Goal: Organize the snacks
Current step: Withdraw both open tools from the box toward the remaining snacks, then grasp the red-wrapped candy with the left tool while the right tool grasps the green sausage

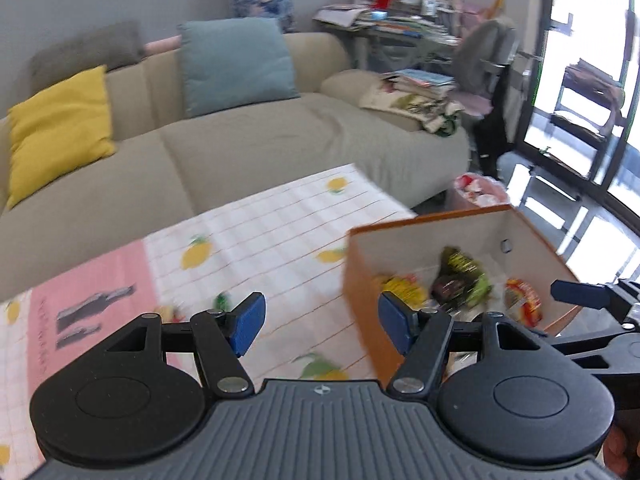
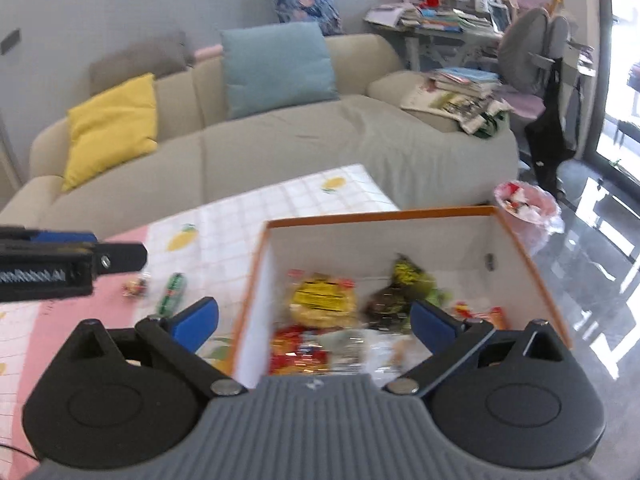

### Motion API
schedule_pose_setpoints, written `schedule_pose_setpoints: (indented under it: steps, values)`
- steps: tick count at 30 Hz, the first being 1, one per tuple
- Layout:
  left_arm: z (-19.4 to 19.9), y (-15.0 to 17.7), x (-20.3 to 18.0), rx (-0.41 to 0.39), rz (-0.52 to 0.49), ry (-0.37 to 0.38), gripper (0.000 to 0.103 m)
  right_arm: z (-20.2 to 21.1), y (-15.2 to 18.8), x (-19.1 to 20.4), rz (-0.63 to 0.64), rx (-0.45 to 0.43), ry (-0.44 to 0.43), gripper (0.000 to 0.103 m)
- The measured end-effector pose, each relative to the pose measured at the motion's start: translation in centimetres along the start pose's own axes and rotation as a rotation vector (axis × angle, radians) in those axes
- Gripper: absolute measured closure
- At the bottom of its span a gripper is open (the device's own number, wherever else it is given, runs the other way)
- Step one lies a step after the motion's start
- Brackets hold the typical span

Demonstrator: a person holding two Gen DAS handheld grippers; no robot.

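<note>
Beige fabric sofa (image 2: 280, 148) fills the 12 o'clock area w/ yellow square cushion (image 2: 112, 128) at 10, teal cushion (image 2: 276, 68) at 12, blue patterned pillow (image 2: 304, 4) above it. Cluttered grey desk w/ books (image 2: 436, 20) at 1; grey office chair (image 2: 532, 52) at 2; pink-bagged waste bin (image 2: 524, 208) at 3.

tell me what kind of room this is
Most likely a home living room: a sofa with cushions, a low table in front of it, and a cluttered desk with a chair.
</note>
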State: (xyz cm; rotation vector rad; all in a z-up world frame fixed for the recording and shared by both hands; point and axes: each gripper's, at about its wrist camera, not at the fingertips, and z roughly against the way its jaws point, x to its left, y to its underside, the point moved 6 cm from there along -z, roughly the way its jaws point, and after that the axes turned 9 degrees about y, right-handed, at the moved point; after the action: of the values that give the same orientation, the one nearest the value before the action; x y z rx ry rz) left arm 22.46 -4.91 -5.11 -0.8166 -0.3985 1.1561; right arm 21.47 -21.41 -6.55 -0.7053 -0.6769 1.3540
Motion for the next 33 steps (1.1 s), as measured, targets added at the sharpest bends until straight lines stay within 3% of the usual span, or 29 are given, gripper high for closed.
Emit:
schedule_pose_setpoints:
  steps: [13,15,22,24,33]
  values:
    - [2.3,8.7,9.9,0.049,0.241,-0.102,0.027,-0.9,4.5,9.7,0.121,0.011,-0.134,0.004]
    - [2.4,9.3,11.0,0.043,0.261,-0.115,0.027,-1.4,5.0,10.9,0.140,0.023,-0.155,0.008]
    - [1.9,10.2,14.2,0.028,0.292,-0.127,0.027,-4.4,6.0,14.6,0.212,0.043,-0.168,0.015]
    - [1.5,10.2,15.0,0.024,0.299,-0.125,0.027,-5.5,6.1,15.4,0.235,0.057,-0.172,0.025]
    - [-1.9,9.0,18.7,0.009,0.306,-0.073,0.028,-11.6,4.9,17.7,0.244,0.138,-0.168,0.038]
